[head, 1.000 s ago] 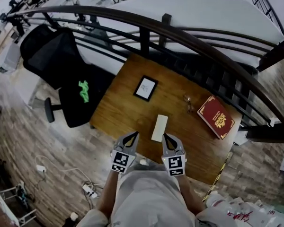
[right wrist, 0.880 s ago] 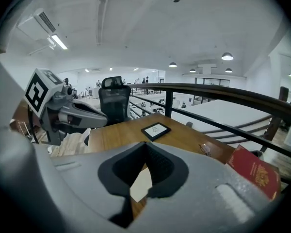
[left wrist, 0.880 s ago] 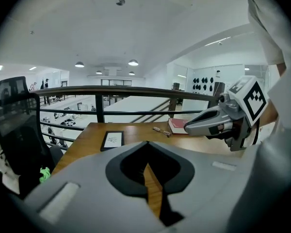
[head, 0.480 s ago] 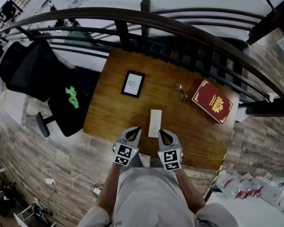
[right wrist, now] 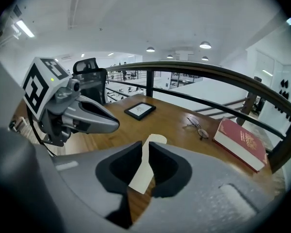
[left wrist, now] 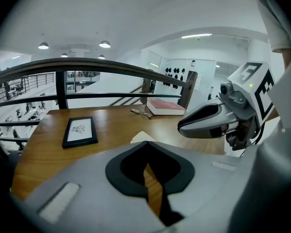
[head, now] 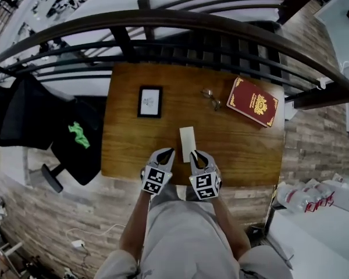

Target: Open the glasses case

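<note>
Just ahead of your grippers, the case (head: 187,143) lies flat on the table (head: 244,150), looking shut, its long side running away from you. Your left gripper (head: 168,151) hangs just left of the case's near end. Its tips are pressed together with nothing between them, and only a sliver of wood shows below where they meet.

Your right gripper (head: 193,153) is at that same near end, on its right side. Its jaws have just been opening and now stand a narrow slot apart. Through that slot you can see the pale case lying on the wood, lined up with the gap, but the pads aren't pressing on it.

Both grippers tilt down and forward over the table's near edge, close beside each other.

Farther out past the left gripper there's a framed picture (head: 149,101). Beyond the right one are glasses (head: 210,97), and right of them a red book (head: 253,101) by the railing (head: 180,22).
</note>
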